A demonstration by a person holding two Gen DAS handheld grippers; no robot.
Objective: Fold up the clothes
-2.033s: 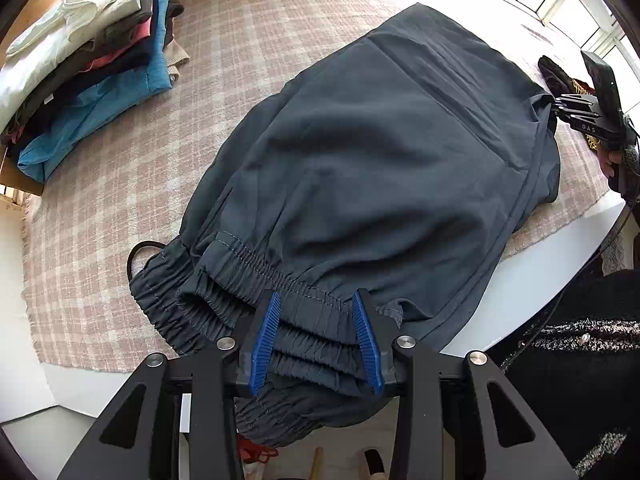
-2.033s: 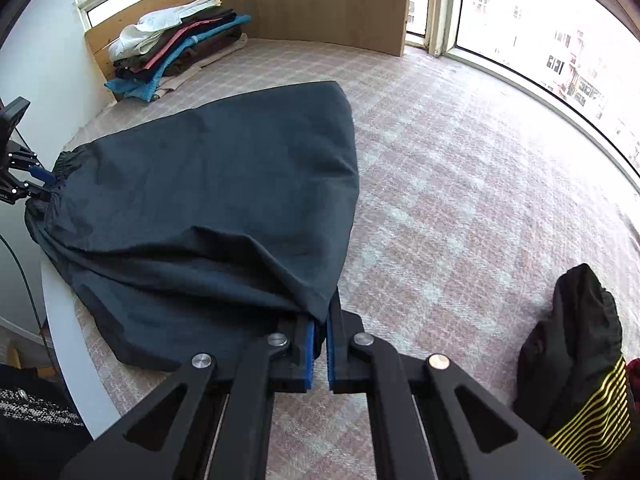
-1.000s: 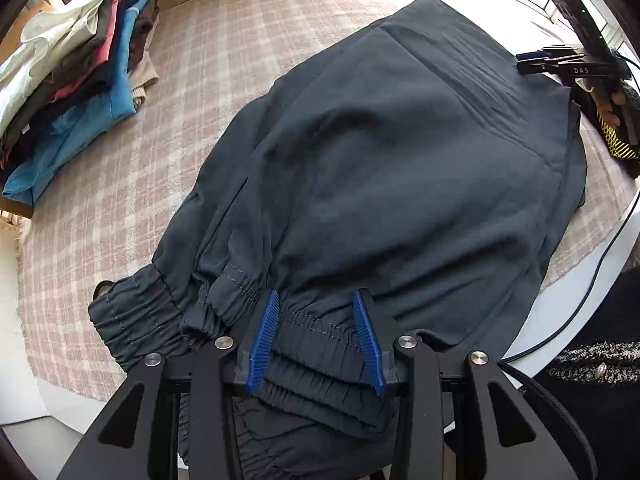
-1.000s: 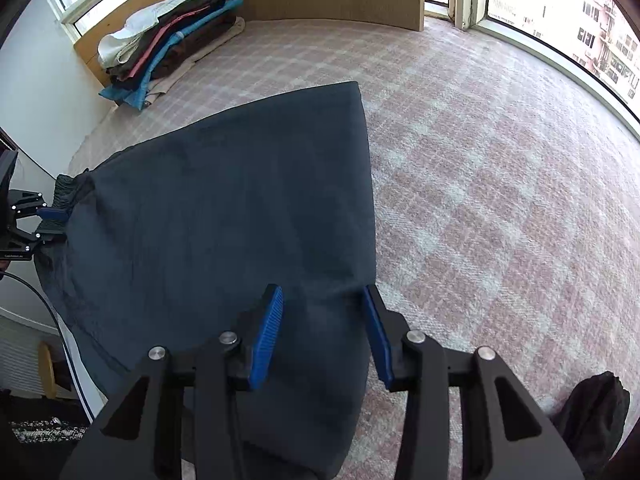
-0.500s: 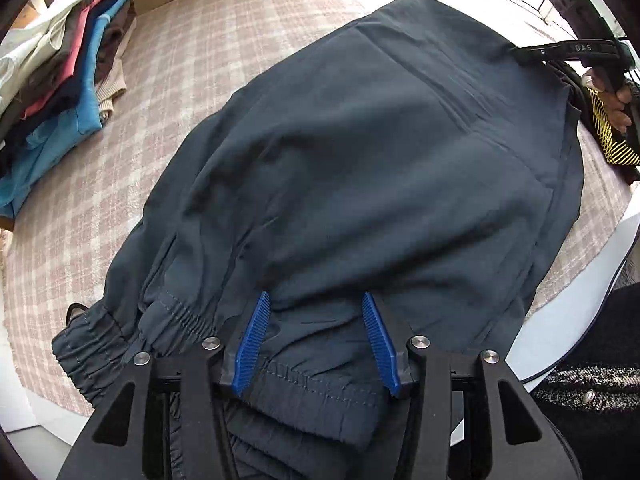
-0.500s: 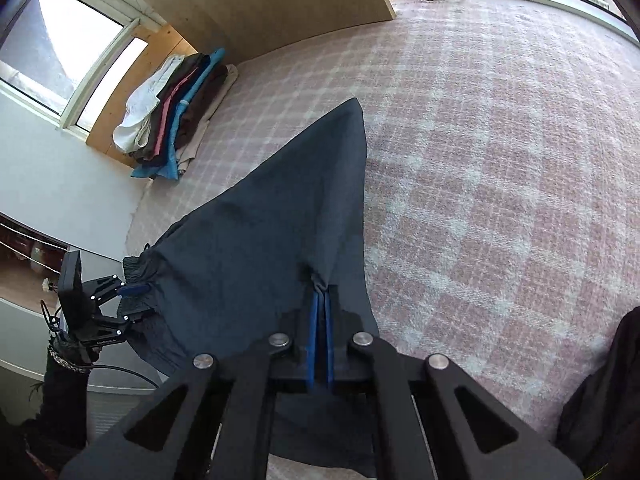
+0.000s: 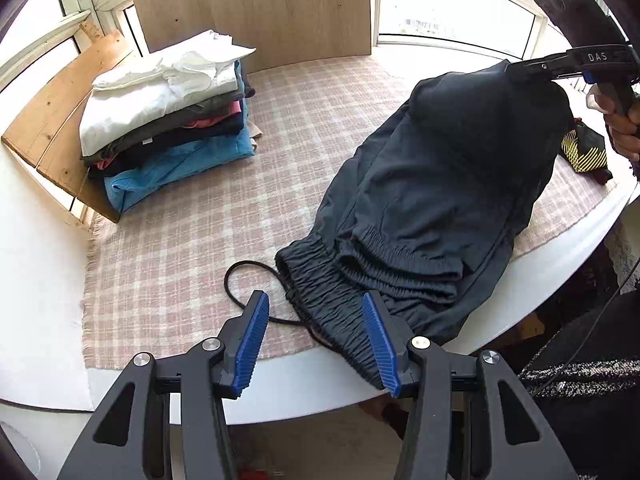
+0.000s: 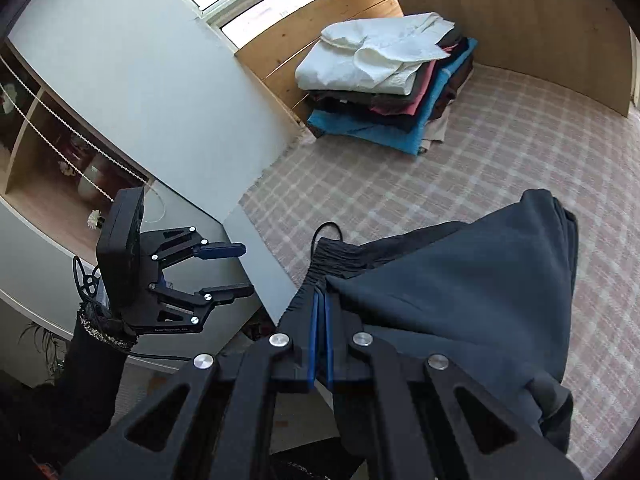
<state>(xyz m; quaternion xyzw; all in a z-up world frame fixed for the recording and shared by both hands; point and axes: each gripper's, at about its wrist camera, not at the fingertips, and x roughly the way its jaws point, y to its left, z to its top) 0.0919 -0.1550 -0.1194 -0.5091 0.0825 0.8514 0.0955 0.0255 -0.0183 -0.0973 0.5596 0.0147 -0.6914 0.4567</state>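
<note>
- Left tongs (image 7: 316, 338) wide apart, gripping nothing, held just off the near edge of the table (image 7: 304, 376), the elastic waistband lying between the blue pads (image 7: 249, 344) but not pinched.
- Right tongs (image 8: 320, 340) pressed together – clamped on a fold of the dark trousers (image 7: 436, 200) and lifting that end above the table.
- From the left wrist view: right tongs high at the upper right, held by a hand (image 7: 624, 132), the dark cloth hanging down from them like a tent.
- Waistband end of the trousers resting on the checked cloth (image 7: 180, 248) near the front rim, partly hanging over the edge.
- Black drawstring (image 7: 240, 280) in a loop on the checked cloth, just beside the waistband.
- Stack of folded clothes (image 7: 168, 116) at the far left corner – white piece on top, then dark, pink and blue ones – well apart from the trousers.
- Wooden board (image 7: 256, 4) standing behind the stack.
- Black and yellow garment (image 7: 582, 152) at the right edge of the table, partly hidden behind the raised trousers.
- Sleeve (image 7: 588, 380) in dark speckled knit at the lower right.
</note>
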